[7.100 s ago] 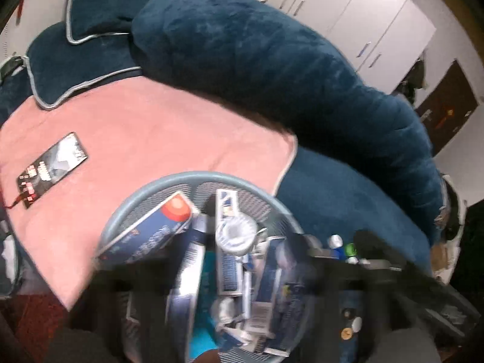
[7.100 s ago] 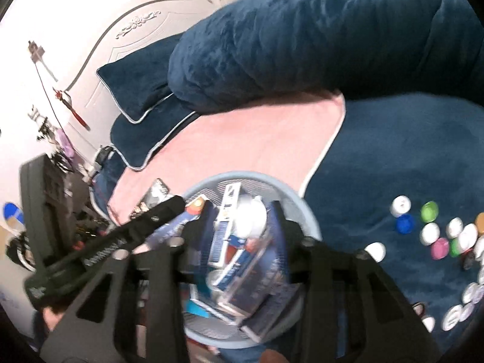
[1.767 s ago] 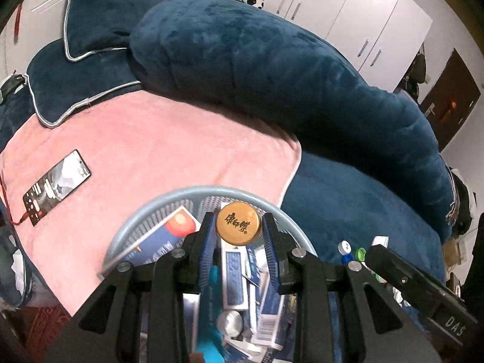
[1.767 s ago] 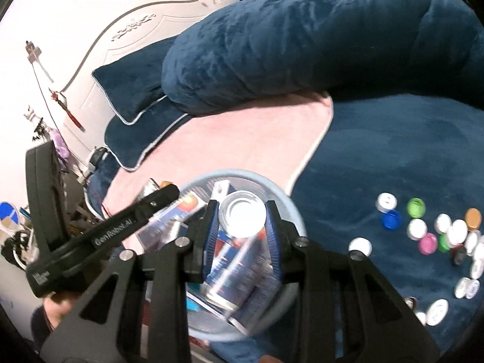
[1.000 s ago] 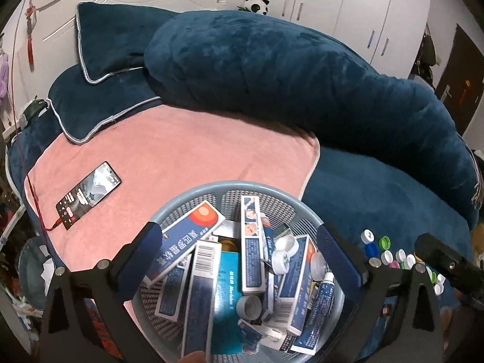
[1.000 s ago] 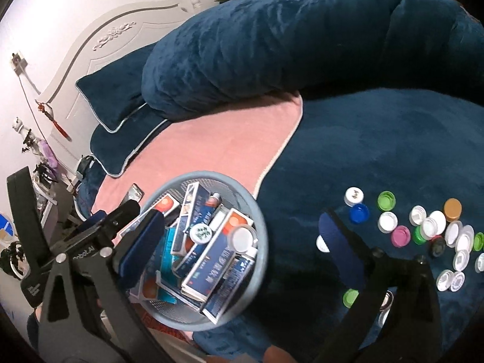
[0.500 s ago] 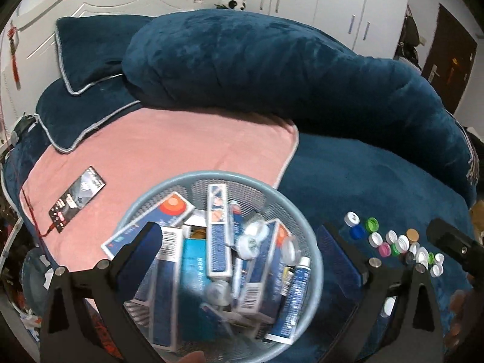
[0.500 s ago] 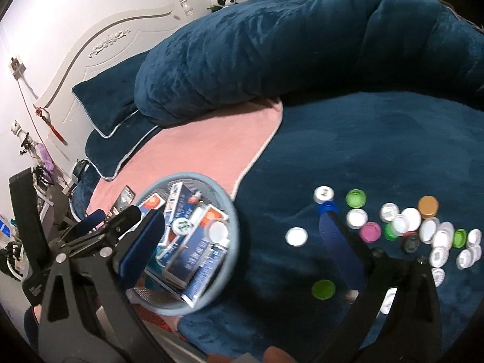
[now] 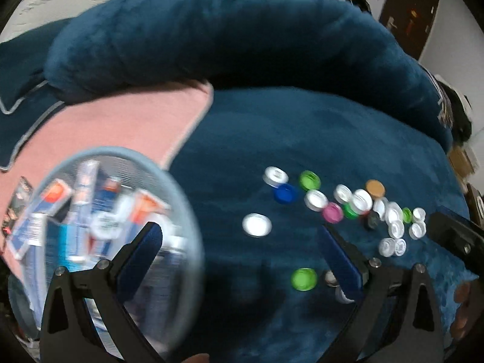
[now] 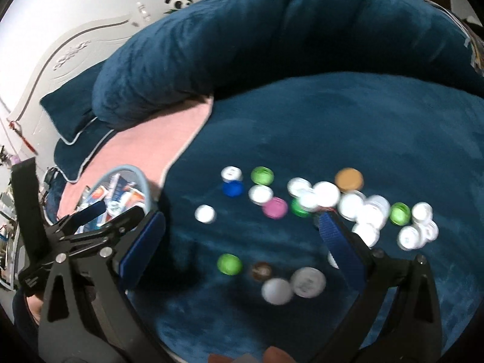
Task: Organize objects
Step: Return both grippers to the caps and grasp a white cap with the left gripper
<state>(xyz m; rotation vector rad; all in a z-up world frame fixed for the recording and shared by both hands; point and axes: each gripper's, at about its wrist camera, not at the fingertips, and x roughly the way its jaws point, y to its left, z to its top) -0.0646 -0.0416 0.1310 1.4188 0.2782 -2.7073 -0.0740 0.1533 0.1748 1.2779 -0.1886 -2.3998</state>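
Left gripper [image 9: 243, 243] and right gripper [image 10: 240, 234]: jaws spread wide, both empty. Bottle caps [image 10: 325, 195] lie scattered on the blue bed cover [image 10: 348, 121]. The basket [image 9: 184, 211] of boxes stands to their left, partly on the pink towel [image 9: 127, 124]. Both views blurred.

On the dark blue bed cover, the scattered bottle caps count out by colour:

- three bright green plastic caps [image 10: 262, 175]
- one darker green cap [image 10: 298, 207]
- one blue cap [image 10: 232, 188]
- one pink cap [image 10: 274, 207]
- one tan-orange cap [image 10: 348, 179]
- one brown cap [image 10: 261, 270]
- about a dozen white caps [image 10: 205, 213], too blurred and overlapping for an exact count

There is one round grey mesh basket [image 9: 181, 193]. The blue-and-white cartons [image 9: 86, 178] in it are too smeared to count. One pink towel [image 10: 169, 133], two navy pillows with pale piping [image 10: 69, 103] and one panda plush toy [image 10: 179, 1] are also in view.
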